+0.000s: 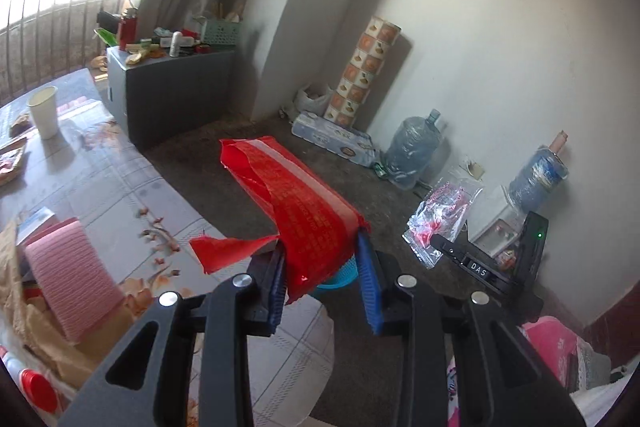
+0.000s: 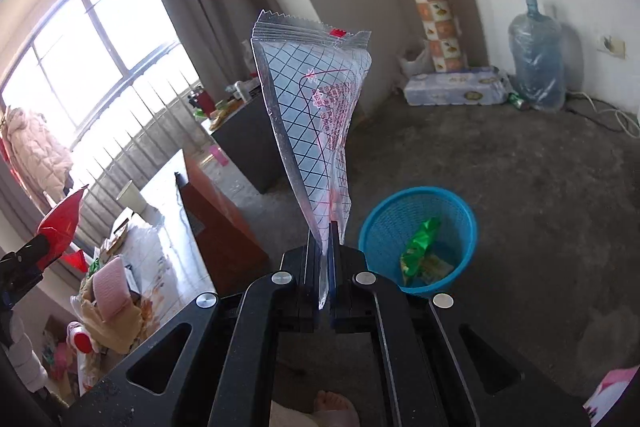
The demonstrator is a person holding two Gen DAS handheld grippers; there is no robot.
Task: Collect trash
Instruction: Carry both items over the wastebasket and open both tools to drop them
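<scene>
My left gripper (image 1: 322, 255) is shut on a torn red wrapper (image 1: 296, 199), held in the air past the table's edge; the wrapper also shows at the left in the right wrist view (image 2: 60, 223). Part of the blue basket (image 1: 340, 277) peeks out under it. My right gripper (image 2: 325, 247) is shut on a clear plastic wrapper with a grid print (image 2: 316, 131), held upright. It also shows in the left wrist view (image 1: 440, 217). The blue mesh trash basket (image 2: 464, 223) stands on the floor just right of my right gripper, with a green wrapper (image 2: 420, 247) inside.
A table with a floral cloth (image 1: 100, 179) holds a paper cup (image 1: 44, 111), a pink cloth (image 1: 68, 275) and brown paper. A grey cabinet (image 1: 168, 91) stands behind. Water jugs (image 2: 536, 63), a patterned roll (image 2: 436, 7) and a tissue pack (image 2: 452, 89) line the wall.
</scene>
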